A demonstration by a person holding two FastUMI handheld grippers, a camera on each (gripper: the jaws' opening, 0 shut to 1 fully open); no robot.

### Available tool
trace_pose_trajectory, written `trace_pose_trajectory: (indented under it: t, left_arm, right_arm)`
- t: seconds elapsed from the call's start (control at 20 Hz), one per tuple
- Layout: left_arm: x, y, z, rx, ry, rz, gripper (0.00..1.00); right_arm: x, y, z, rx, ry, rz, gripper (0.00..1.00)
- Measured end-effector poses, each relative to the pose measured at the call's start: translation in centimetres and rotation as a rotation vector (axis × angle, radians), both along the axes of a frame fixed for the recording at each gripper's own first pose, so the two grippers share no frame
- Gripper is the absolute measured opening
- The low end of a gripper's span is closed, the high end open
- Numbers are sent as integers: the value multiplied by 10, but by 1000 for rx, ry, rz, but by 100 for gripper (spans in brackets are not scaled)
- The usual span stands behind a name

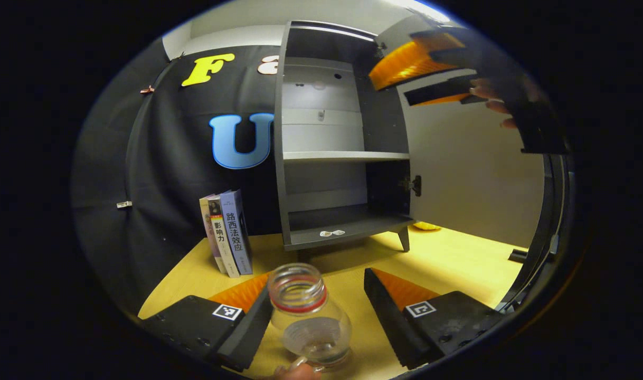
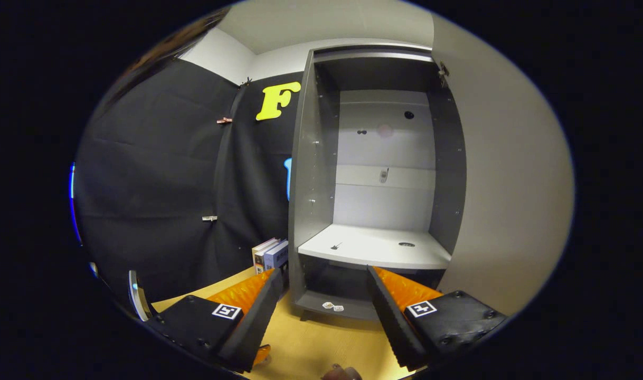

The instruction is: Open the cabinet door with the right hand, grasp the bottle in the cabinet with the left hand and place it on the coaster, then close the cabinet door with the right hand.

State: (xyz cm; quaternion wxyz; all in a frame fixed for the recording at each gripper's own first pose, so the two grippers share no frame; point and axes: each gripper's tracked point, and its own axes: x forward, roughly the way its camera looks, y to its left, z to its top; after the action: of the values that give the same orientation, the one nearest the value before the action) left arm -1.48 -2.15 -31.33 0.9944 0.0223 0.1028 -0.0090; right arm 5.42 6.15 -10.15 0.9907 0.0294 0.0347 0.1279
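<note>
Your left claw [image 1: 316, 322] stands wide open low over the table [image 1: 459, 258]. The bottle [image 1: 308, 316] stands upright between its two fingers: a clear glass bottle with a red ring under its open mouth. The left finger lies close against the bottle's shoulder, though you cannot tell whether it touches; the right finger is well apart from it. So the claw has no hold on the bottle. At the bottle's foot there is something rounded and pale brown, cut by the edge of the left gripper view; whether it is the coaster cannot be told.

The cabinet [image 1: 342, 158] stands beyond the bottle on the table, its door [image 1: 469, 174] swung open to the right. Its shelf [image 1: 348, 156] and its floor are bare but for two small stickers at the front edge of the floor. Three books [image 1: 226, 235] stand upright just left of the cabinet.

Your right claw [image 2: 321, 316] is open as well, with nothing between its fingers, and it is aimed at the cabinet's open front [image 2: 374, 174], above the table. In the left gripper view you can see that claw [image 1: 432, 79] high up at the right, near the top of the door, with the fingers of your hand [image 1: 493, 100] around its body.
</note>
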Motion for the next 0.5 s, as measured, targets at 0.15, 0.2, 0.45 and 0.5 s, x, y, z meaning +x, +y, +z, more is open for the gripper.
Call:
trace_pose_trajectory:
  t: [0.15,0.2,0.45,0.5]
  left_arm:
    - [-3,6,46,24,-22,4,96]
    - [-4,6,61,19,-26,0,96]
    - [-13,-14,125,-96,-3,-63,96]
    - [-10,-16,139,-99,-7,-79,96]
  right_arm:
    - [-6,-13,19,-36,-27,-28,98]
    - [-10,-20,25,-50,-33,-38,98]
    - [-53,-45,55,-68,-13,-49,98]
    - [-67,-50,59,-59,0,-45,98]
